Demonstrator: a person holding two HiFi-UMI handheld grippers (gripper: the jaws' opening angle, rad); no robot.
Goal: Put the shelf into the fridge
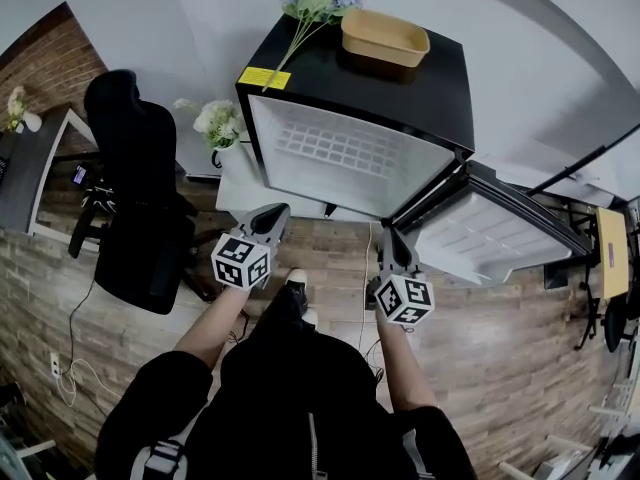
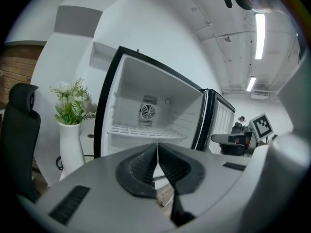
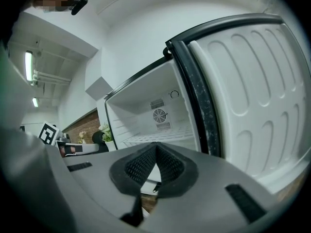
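Note:
The black mini fridge [image 1: 360,78] stands with its door [image 1: 495,230] swung wide to the right. A white wire shelf [image 1: 340,151] lies flat inside the white compartment, and it also shows in the left gripper view [image 2: 146,131] and the right gripper view [image 3: 156,138]. My left gripper [image 1: 271,214] hangs shut and empty in front of the fridge's lower left corner. My right gripper [image 1: 390,237] is shut and empty too, near the door's hinge side. In both gripper views the ribbed pads meet, the left gripper [image 2: 157,147] and the right gripper [image 3: 156,147] holding nothing.
A tan basin [image 1: 384,38] and a spray of flowers [image 1: 312,6] sit on the fridge top. A white vase with flowers [image 1: 222,133] stands left of the fridge, and a black office chair [image 1: 140,193] further left. The floor is brick-patterned.

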